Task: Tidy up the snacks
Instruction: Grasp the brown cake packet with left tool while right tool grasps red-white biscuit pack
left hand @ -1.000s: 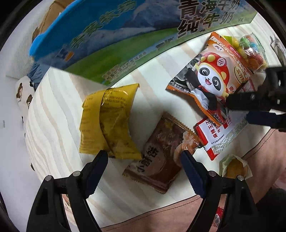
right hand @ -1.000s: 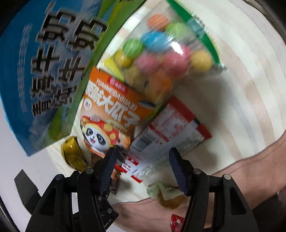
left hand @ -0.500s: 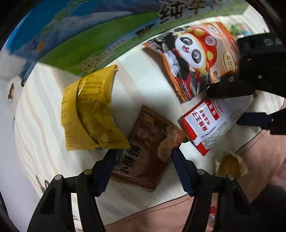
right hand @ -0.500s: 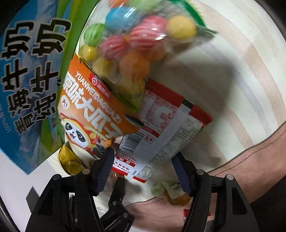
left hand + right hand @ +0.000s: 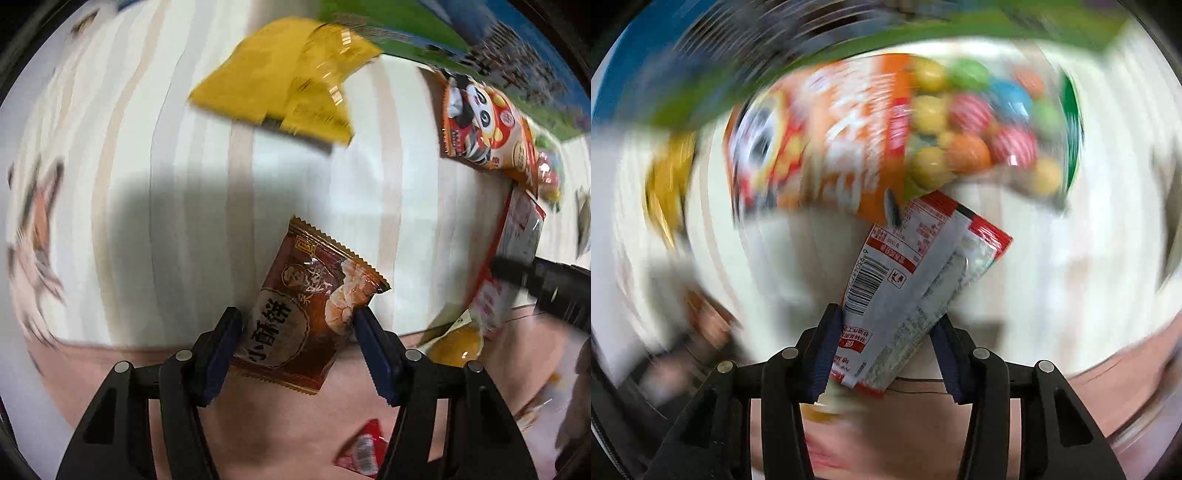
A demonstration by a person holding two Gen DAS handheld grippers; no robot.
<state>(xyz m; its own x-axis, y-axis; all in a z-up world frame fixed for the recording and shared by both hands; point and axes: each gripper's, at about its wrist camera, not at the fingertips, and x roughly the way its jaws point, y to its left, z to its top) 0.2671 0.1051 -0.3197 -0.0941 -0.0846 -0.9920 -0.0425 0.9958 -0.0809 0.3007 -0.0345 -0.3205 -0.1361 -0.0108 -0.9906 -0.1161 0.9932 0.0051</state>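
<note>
My left gripper (image 5: 297, 326) is shut on a brown biscuit packet (image 5: 306, 291), a pad pressing each side edge; the packet hangs a little above the striped cloth (image 5: 184, 221). In the right wrist view the jaws of my right gripper (image 5: 886, 332) are closing on a red-and-white packet (image 5: 916, 273) that stands between them, both pads touching it. The same red-and-white packet (image 5: 521, 229) shows at the right edge of the left wrist view. That right wrist view is strongly blurred.
A yellow packet (image 5: 284, 85), an orange panda packet (image 5: 484, 125) and a clear bag of coloured candy balls (image 5: 982, 129) lie on the cloth below a blue-and-green carton (image 5: 517, 55). A small yellow wrapped sweet (image 5: 454, 339) and a red wrapper (image 5: 364, 448) lie on the pink border.
Both grippers have closed in on their packets and rolled, so each view has turned. The brown packet and the red-and-white packet have come away from the pile with them.
</note>
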